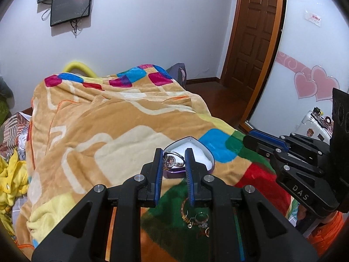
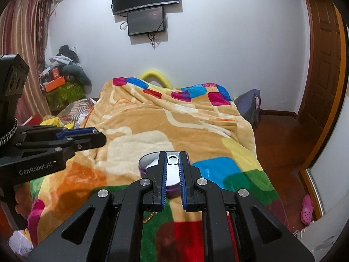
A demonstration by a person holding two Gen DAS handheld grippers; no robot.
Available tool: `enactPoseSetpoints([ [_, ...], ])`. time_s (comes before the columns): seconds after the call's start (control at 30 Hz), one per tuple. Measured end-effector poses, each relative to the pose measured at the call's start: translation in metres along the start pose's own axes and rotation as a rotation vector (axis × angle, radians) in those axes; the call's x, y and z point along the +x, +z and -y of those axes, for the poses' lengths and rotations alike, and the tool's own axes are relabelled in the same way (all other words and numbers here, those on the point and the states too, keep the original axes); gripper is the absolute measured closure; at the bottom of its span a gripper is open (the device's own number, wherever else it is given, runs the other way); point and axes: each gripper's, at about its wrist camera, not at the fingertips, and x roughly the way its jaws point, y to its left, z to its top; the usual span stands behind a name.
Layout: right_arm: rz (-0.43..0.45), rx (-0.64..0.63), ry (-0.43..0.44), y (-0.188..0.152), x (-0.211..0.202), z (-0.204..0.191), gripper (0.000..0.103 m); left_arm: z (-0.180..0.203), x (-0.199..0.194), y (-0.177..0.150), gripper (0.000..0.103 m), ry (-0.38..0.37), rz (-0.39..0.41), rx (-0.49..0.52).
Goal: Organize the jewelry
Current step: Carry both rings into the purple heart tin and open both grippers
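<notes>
Lowest in the left wrist view, just under the camera, a tangle of loose jewelry [image 1: 196, 218] lies on the green patch of the blanket [image 1: 98, 120], partly hidden by the tool. Just past it, the left hand-held gripper [image 1: 173, 152] is closed on a silver ring [image 1: 171, 161], which is pinched between its blue pads with the band lying roughly across the gap.

Directly behind the ring, at centre frame, sits the open heart-shaped box [image 1: 174, 174]. It rests on the bed with its white lining facing up, and its point faces the upper right. The ring looks to hang above the box's near edge, so the drop spot lies straight ahead and slightly down. The left hand-held gripper tilts downward toward it.

The right hand-held gripper [image 1: 247, 140] comes in from the right edge, beside the box and apart from it.

In the right wrist view the right hand-held gripper [image 2: 173, 155] is pinched on a small silver piece [image 2: 173, 160]. The box [image 2: 142, 168] lies below and just beyond its tips. The left one [image 2: 102, 138] enters from mid-left.

Both hands are near the box, the left better lined up.
</notes>
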Motion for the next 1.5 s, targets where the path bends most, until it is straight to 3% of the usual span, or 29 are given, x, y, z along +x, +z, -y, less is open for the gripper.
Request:
enactPoseSetpoints([
  [0.57, -0.109, 0.009, 0.055, -0.009, 0.048, 0.014, 0.094, -0.003, 0.053, 0.016, 0.084, -0.056, -0.073, 0.021],
  [1.1, -0.218, 0.011, 0.102, -0.011, 0.076, 0.018, 0.094, -0.008, 0.099, 0.011, 0.084, -0.086, -0.185, 0.001],
  [1.5, -0.235, -0.006, 0.099, -0.008, 0.077, 0.015, 0.093, -0.005, 0.091, 0.012, 0.084, -0.048, -0.159, 0.026],
])
